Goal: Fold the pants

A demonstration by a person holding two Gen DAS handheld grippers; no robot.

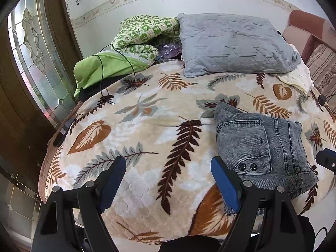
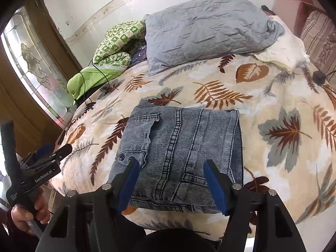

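Note:
Grey washed denim pants (image 2: 180,147) lie folded into a compact rectangle on the leaf-patterned blanket (image 2: 273,109), near the bed's front edge. They also show in the left wrist view (image 1: 260,147) at the right. My right gripper (image 2: 171,180) is open and empty, its blue pads just above the near edge of the folded pants. My left gripper (image 1: 168,180) is open and empty over bare blanket (image 1: 147,126), to the left of the pants. It shows from the side in the right wrist view (image 2: 50,153), held in a hand.
A grey pillow (image 1: 235,44) and a green patterned quilt (image 1: 134,40) lie at the head of the bed. A black cable (image 1: 105,77) trails across the blanket's left. A small black plug (image 2: 318,76) sits far right. A glass door (image 1: 35,58) stands left.

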